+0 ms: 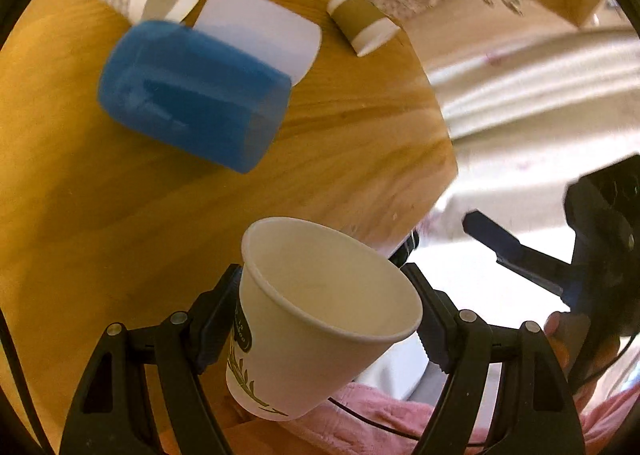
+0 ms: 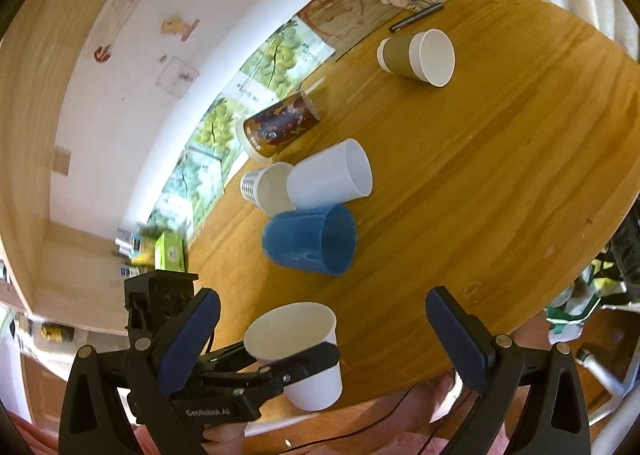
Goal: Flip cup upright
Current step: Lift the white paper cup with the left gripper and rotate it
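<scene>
White leaf-printed cup (image 1: 320, 315); blue cup (image 1: 192, 95)

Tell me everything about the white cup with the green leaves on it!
The white paper cup looks like thin paper, with a rolled rim, green leaf sprigs and a dark label on its side. Its inside looks empty. The left gripper clamps it on both sides, holding it tilted with its mouth facing up, near the wooden table's edge.

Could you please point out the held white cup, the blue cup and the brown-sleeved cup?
held white cup (image 1: 320, 295), left wrist view, inside wall.
blue cup (image 2: 296, 239), right wrist view, outer side.
brown-sleeved cup (image 2: 398, 55), right wrist view, brown sleeve.
</scene>
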